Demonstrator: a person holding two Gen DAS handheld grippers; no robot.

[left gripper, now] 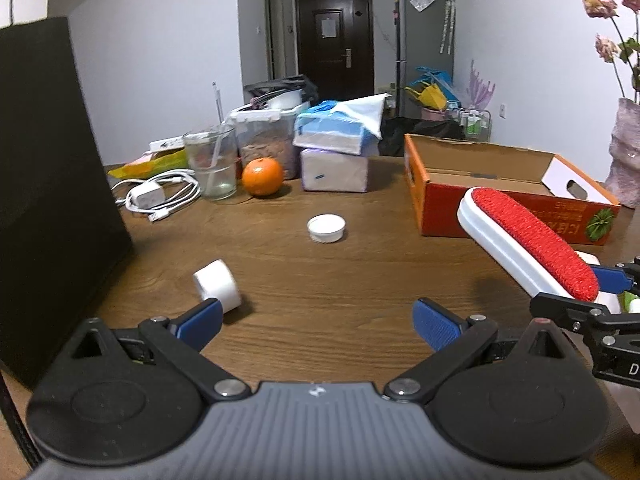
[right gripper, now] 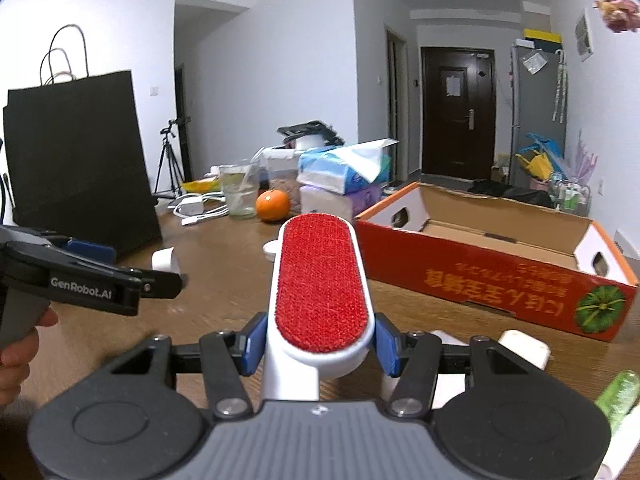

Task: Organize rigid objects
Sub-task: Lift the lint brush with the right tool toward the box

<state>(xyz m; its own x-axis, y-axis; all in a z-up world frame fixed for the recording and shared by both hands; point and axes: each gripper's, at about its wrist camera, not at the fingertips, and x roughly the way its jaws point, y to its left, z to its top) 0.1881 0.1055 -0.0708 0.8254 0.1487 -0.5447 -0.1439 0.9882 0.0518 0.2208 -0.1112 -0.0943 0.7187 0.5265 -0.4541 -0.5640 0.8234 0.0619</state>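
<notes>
My right gripper (right gripper: 320,346) is shut on a white lint brush with a red pad (right gripper: 318,288) and holds it above the wooden table, pointing toward the orange cardboard box (right gripper: 492,268). The brush (left gripper: 528,240) and right gripper (left gripper: 592,292) also show at the right of the left wrist view. My left gripper (left gripper: 318,320) is open and empty above the table. A white roll (left gripper: 218,285) lies on its side by its left finger. A small white cup (left gripper: 326,228) stands further ahead. The box (left gripper: 500,192) is open.
A black paper bag (left gripper: 48,184) stands at the left. At the back are a glass (left gripper: 212,164), an orange (left gripper: 262,176), a white charger with cable (left gripper: 154,196), tissue packs (left gripper: 336,152) and a food container (left gripper: 268,136). A pink vase (left gripper: 626,152) is at far right. A green tube (right gripper: 616,396) lies near me.
</notes>
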